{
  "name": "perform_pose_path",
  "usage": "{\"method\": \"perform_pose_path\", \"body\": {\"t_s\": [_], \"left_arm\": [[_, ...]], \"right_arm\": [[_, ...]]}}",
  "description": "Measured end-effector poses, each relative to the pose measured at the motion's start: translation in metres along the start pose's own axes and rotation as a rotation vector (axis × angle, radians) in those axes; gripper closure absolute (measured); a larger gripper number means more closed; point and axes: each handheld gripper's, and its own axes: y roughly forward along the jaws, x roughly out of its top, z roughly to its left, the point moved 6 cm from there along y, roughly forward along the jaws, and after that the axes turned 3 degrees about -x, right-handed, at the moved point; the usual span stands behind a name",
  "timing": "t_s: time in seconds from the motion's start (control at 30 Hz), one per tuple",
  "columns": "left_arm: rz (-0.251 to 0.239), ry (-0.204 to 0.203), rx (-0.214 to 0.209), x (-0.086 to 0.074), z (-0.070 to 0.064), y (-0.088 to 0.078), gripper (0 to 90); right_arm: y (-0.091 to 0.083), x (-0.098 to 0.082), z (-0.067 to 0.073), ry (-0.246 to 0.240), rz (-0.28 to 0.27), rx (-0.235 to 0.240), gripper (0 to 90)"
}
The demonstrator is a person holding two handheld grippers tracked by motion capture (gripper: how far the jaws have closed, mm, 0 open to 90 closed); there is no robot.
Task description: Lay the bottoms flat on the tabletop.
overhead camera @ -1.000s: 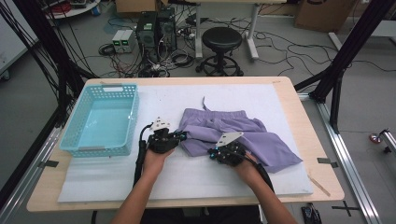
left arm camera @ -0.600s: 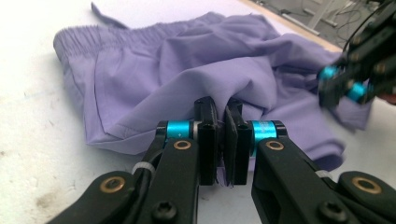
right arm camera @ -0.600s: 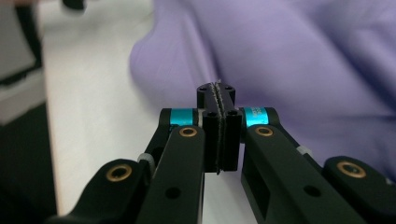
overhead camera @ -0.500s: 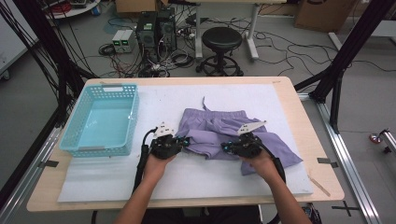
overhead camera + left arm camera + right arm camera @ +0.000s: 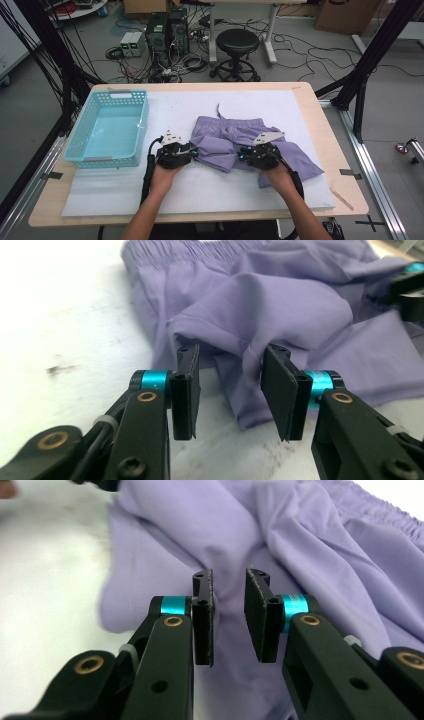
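- Surface: wooden table covered almost fully by a white mat; wood shows as a border at the edges.
- Room, upper part of the high view: grey floor with loose cables, a black round stool at upper centre, two dark computer towers upper left of centre, black frame struts at both sides.
- Turquoise plastic basket sits at the left of the mat, centre-left of the frame.
- Purple shorts lie crumpled on the mat, centre to right of centre. Long axis runs roughly left-right across the frame, sloping down toward the lower right. Gathered waistband lies along the upper edge, away from the person; a drawstring end sticks up toward the top of the frame. One leg trails to the lower right.
- Left gripper: at the left edge of the shorts. Jaws have just been opening; they now stand apart, a fold of purple cloth between them, pads not pressing it. Released.
- Right gripper: over the middle of the shorts, low on the cloth. Jaws have just been opening; a narrow gap shows, cloth behind and between, not pinched. Released.
- Both forearms enter from the bottom edge.
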Motion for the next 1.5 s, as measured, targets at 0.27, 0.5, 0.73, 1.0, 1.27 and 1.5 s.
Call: {"method": "perform_pose_path", "body": {"t_s": [0.27,0.5,0.73,1.0,1.27,1.5], "left_arm": [[-0.013,-0.012,0.004,-0.014,0.003,-0.029,59.0],[-0.031,-0.011,0.005,-0.022,-0.002,-0.046,59.2],[-0.045,-0.04,0.017,-0.034,-0.005,-0.061,59.2],[-0.042,-0.037,0.004,-0.041,-0.013,-0.066,59.2],[-0.045,-0.043,-0.007,-0.04,-0.011,-0.064,59.3],[-0.012,-0.031,-0.018,-0.041,-0.014,-0.051,59.0]], "right_arm": [[-0.023,-0.019,0.024,-0.015,-0.009,0.074,79.6],[0.016,-0.011,0.044,-0.034,0.052,0.023,72.8],[0.043,-0.004,0.052,-0.066,0.097,-0.071,68.5],[0.04,-0.004,0.054,-0.11,0.113,-0.089,90.0],[-0.011,-0.026,0.029,-0.018,0.038,-0.065,90.0],[-0.058,-0.056,0.01,-0.02,0.091,-0.081,90.0]]}}
